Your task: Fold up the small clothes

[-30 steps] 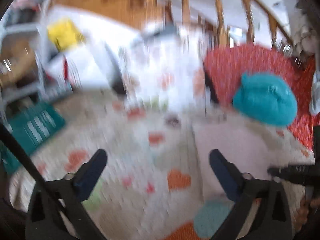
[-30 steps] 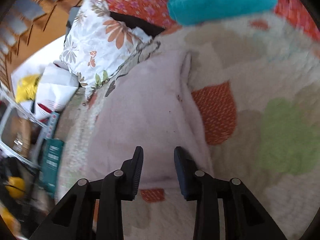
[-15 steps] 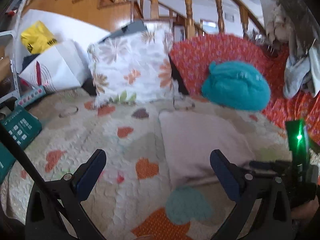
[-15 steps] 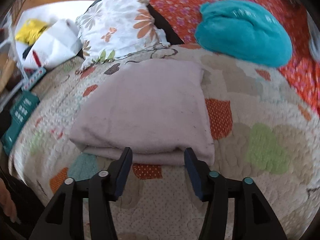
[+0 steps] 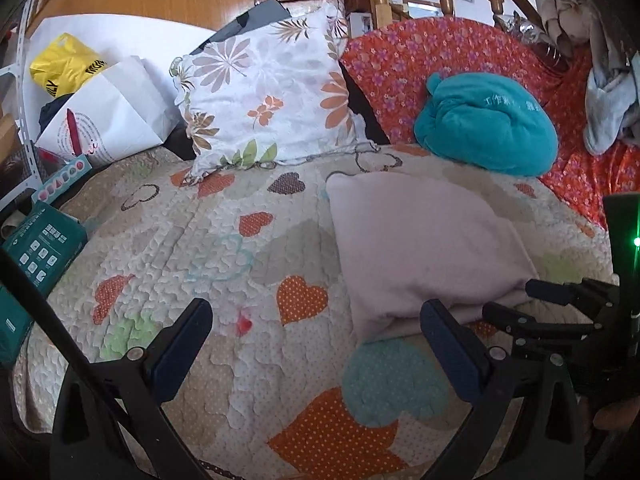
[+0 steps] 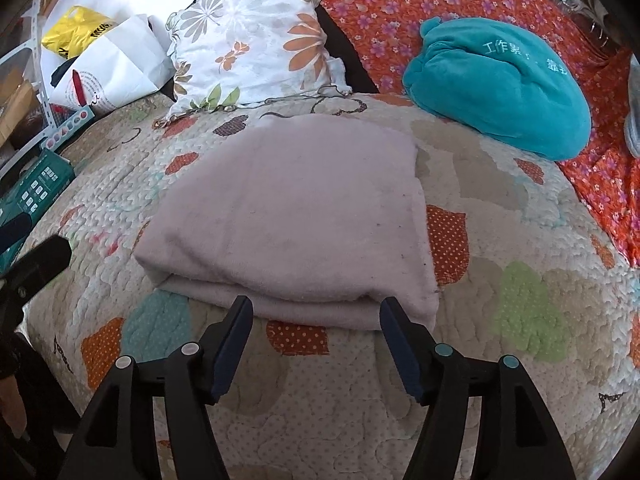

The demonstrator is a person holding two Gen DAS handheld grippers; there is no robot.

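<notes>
A pale pink garment (image 6: 292,216) lies folded into a flat rectangle on the heart-patterned quilt (image 6: 520,304); it also shows in the left wrist view (image 5: 420,248). My right gripper (image 6: 316,312) is open and empty, just in front of the garment's near folded edge, not touching it. My left gripper (image 5: 316,320) is open wide and empty above the quilt, to the left of the garment. The right gripper's fingers (image 5: 560,296) show at the right edge of the left wrist view.
A floral pillow (image 5: 272,92) and a teal plush cushion (image 5: 488,124) lie at the back of the quilt. A white paper bag (image 5: 108,120) and a green box (image 5: 36,252) sit at the left. An orange flowered cover (image 6: 400,4) lies behind.
Both grippers have pulled back from the garment. The right gripper's jaws have opened wider. The garment lies still and folded.
</notes>
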